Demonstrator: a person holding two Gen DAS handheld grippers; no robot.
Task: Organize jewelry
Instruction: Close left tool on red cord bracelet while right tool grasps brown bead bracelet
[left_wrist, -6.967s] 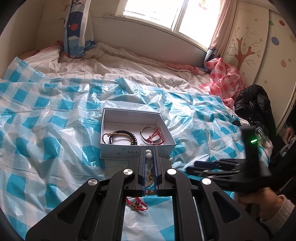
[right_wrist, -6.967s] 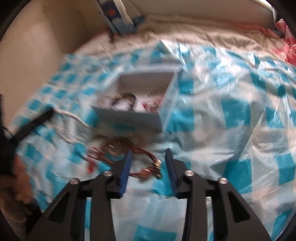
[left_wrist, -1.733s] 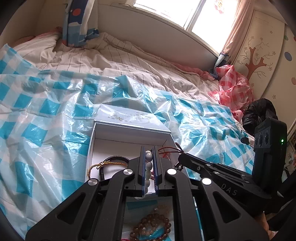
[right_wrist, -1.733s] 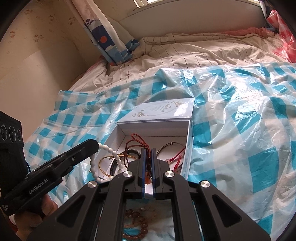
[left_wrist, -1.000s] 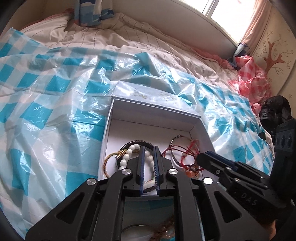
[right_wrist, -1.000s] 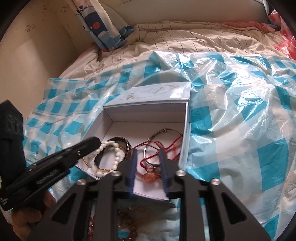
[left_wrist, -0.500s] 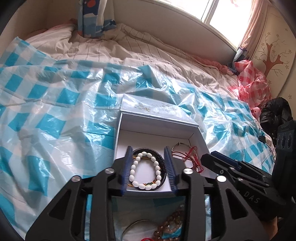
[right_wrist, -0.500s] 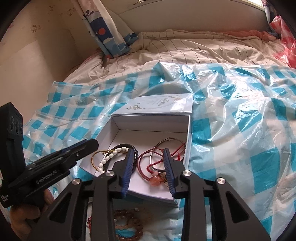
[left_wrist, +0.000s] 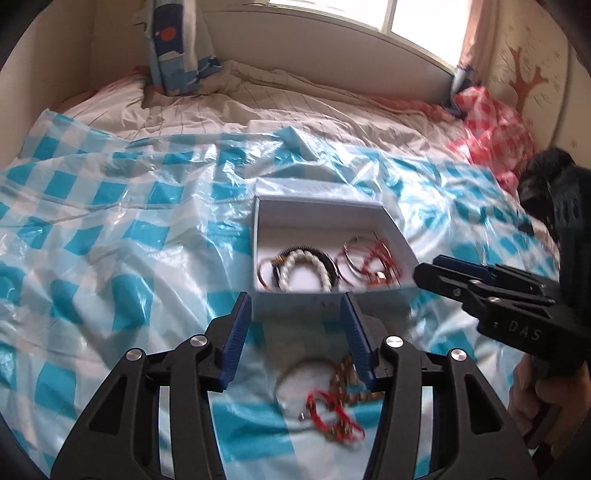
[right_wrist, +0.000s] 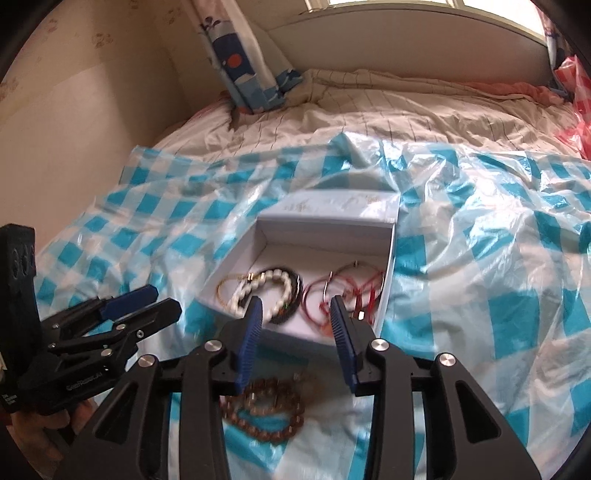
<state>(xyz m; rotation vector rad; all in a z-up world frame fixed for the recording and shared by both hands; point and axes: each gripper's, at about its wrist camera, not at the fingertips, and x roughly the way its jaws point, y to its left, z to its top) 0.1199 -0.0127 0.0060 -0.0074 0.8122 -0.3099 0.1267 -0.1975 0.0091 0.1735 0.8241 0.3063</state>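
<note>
We see our left gripper (left_wrist: 297, 306) spread wide with nothing between its blue pads (left_wrist: 236, 332), poised just short of the white box (left_wrist: 295, 304), whose front wall is smeared by motion. Our right gripper (right_wrist: 295, 314) is likewise wide apart and empty, its tips over the box's near edge in its own view; in the left view it enters from the right, and there we cannot judge its gap because its fingers overlap. Inside the box (right_wrist: 388, 266) lie a white bead bracelet (left_wrist: 304, 267), a black band (left_wrist: 330, 262) partly under it, a thin gold loop (right_wrist: 225, 290) and a tangle of red cords (left_wrist: 373, 264) with a metal bangle (right_wrist: 345, 275); where one red strand ends and the next starts we cannot tell. The box's lid (right_wrist: 338, 205) sits behind it, its pattern too faint to read. On the checked plastic sheet (left_wrist: 110, 229) in front of the box, loose pieces remain: a red string bracelet (left_wrist: 332, 417), a pale ring-shaped bangle (left_wrist: 299, 373) blurred almost to nothing, and brown beads (right_wrist: 266, 410), half hidden behind our right gripper's frame. A striped quilt (right_wrist: 388, 107) lies beyond the sheet, and a blue patterned curtain (right_wrist: 240, 62) hangs at the wall, cut off by the top of the view.
</note>
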